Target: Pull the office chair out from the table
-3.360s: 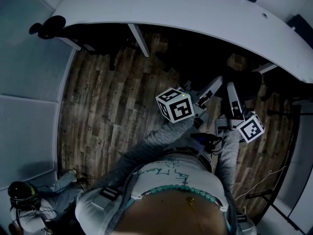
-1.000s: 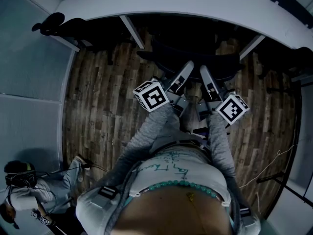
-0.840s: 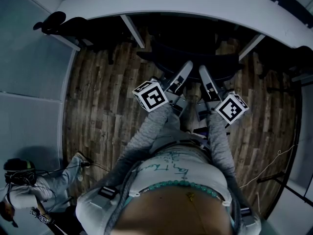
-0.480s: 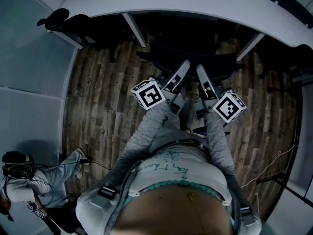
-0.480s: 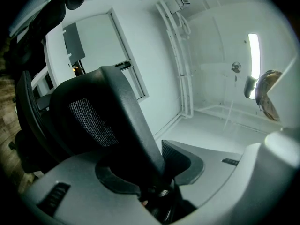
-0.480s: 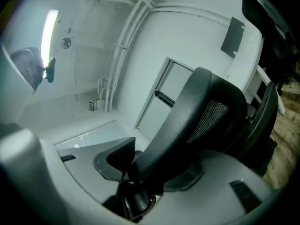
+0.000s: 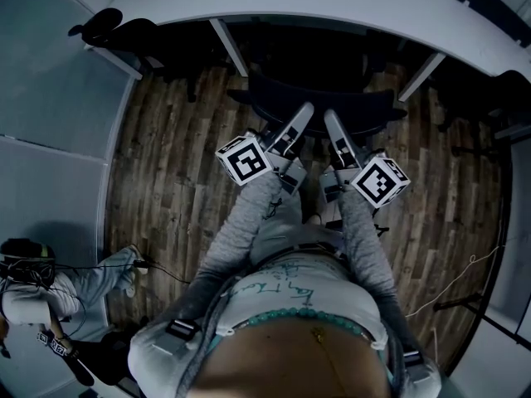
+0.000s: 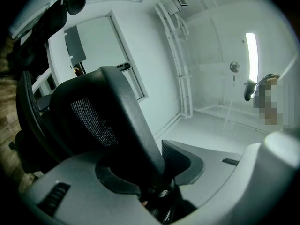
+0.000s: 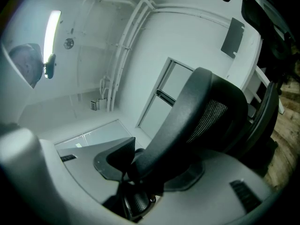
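Observation:
A black mesh-backed office chair (image 7: pixel 365 106) stands tucked under the curved white table (image 7: pixel 332 7), and only its back's top shows in the head view. Both grippers reach forward side by side to that top edge. My left gripper (image 7: pixel 304 112) is shut on the chair's back frame (image 8: pixel 122 107), which runs up between its jaws (image 8: pixel 150 168). My right gripper (image 7: pixel 330 120) grips the same frame (image 9: pixel 197 107) a little to the right, its jaws (image 9: pixel 150 168) closed on the bar. The seat and base are hidden under the table.
White table legs (image 7: pixel 228 48) (image 7: pixel 419 77) flank the chair. Another dark chair (image 7: pixel 116 31) sits at the table's left end. A person crouches on the wooden floor (image 7: pixel 174 156) at lower left (image 7: pixel 33 280). Cables and a dark stand (image 7: pixel 465 305) lie to the right.
Since the earliest frame both grippers swung left from the floor at the right onto this chair's back. Over the last second they shifted slightly, still gripping; the crouching person moved.

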